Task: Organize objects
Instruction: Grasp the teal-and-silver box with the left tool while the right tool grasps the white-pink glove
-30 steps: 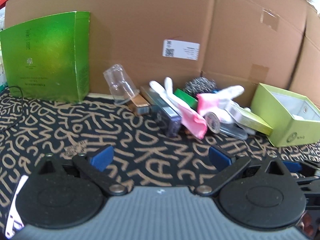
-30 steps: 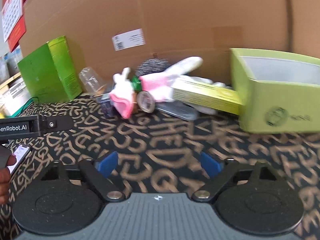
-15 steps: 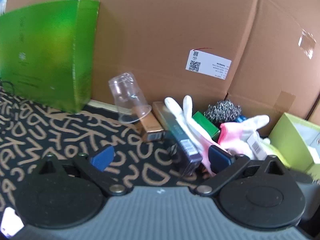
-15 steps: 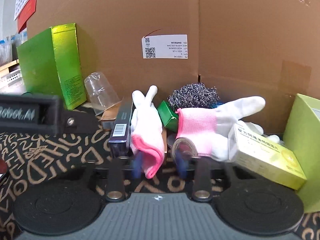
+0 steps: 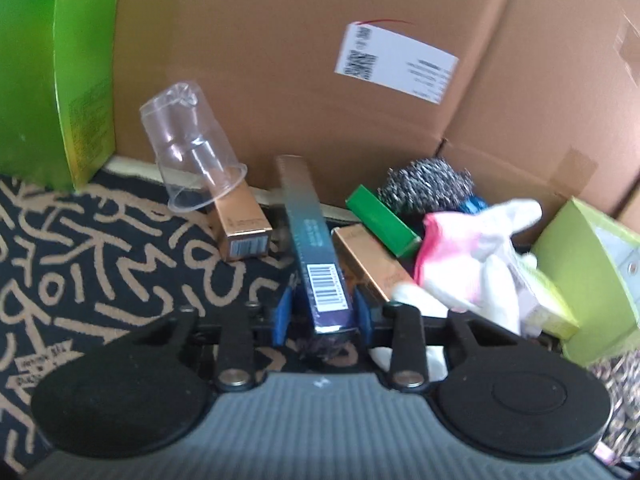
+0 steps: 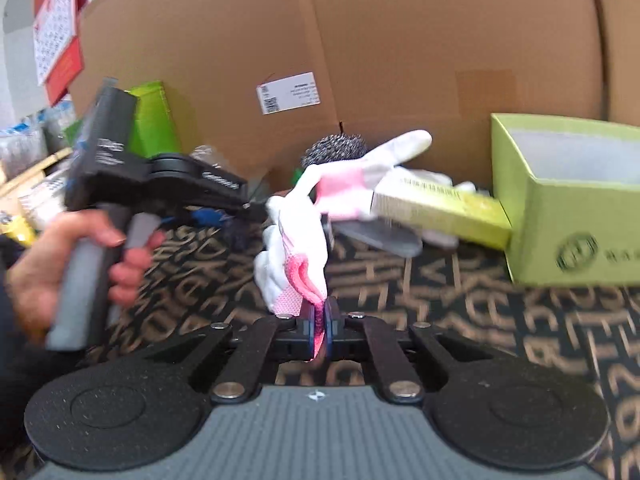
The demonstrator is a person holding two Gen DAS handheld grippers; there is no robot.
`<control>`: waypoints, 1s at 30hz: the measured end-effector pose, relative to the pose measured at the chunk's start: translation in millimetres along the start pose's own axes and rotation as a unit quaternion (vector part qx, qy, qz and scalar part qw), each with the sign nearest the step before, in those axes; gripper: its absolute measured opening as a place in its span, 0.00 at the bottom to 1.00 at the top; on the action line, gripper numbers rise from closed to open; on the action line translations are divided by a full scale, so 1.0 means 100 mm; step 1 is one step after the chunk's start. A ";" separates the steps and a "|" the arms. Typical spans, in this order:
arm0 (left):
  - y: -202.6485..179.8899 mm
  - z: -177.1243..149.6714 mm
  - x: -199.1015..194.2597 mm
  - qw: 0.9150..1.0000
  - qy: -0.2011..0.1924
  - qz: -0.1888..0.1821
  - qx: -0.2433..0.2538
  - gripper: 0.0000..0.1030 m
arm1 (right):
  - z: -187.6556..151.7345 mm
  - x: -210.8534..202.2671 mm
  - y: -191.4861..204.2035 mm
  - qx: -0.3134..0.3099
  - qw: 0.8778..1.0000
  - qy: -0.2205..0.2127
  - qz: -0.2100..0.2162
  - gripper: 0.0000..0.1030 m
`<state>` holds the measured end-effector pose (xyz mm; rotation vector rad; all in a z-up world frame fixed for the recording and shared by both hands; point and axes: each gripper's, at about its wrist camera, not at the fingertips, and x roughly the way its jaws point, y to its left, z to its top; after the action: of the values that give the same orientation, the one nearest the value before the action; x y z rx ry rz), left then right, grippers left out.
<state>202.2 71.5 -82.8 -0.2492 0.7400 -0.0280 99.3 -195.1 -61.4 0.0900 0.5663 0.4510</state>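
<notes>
- Your left gripper pinches the long dark-blue carton, barcode label facing up, between its blue pads.
- Your right gripper is clamped on the white-and-pink fabric glove, hanging just ahead.

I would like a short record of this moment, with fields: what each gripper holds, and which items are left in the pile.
left gripper: shut on the long dark box, barcode end toward the camera
right gripper: shut on the pink cuff of a white glove, which hangs lifted
pile by the cardboard wall: clear plastic cup tilted over a copper box, small green box, steel scourer, second glove
open container: lime-green box, on the right
surface: patterned cloth
</notes>
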 end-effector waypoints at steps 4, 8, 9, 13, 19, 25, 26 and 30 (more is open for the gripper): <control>-0.06 -0.19 -0.22 0.999 0.009 -0.005 0.035 0.23 | -0.15 -0.27 -0.05 0.018 0.999 0.018 0.021 0.07; -0.12 -0.50 -0.58 0.998 0.010 -0.014 0.063 0.23 | -0.29 -0.47 -0.06 0.003 0.999 0.037 0.008 0.07; -0.13 -0.60 -0.69 0.997 0.010 -0.022 0.067 0.23 | -0.32 -0.51 -0.05 -0.006 0.999 0.044 -0.001 0.07; -0.15 -0.87 -1.02 0.996 0.003 -0.040 0.075 0.27 | -0.40 -0.64 -0.03 -0.037 0.997 0.056 -0.044 0.28; -0.29 -0.78 -1.03 0.995 -0.027 -0.018 0.096 0.51 | -0.27 -0.65 0.07 -0.085 0.994 0.012 -0.065 0.69; -0.29 -0.68 -0.79 0.996 0.000 -0.011 0.092 0.43 | -0.15 -0.19 0.02 -0.089 0.995 0.053 -0.018 0.75; -0.28 -0.68 -0.79 0.996 0.000 -0.014 0.089 0.43 | -0.13 -0.11 0.00 -0.087 0.994 0.061 -0.019 0.75; -0.29 -0.65 -0.76 0.995 -0.002 -0.011 0.098 0.43 | -0.06 0.11 -0.06 -0.066 0.993 0.095 0.016 0.75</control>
<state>104.7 37.7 -71.9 -0.0697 0.7245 -0.1202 106.6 -196.4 -73.3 -0.0707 0.7207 0.5300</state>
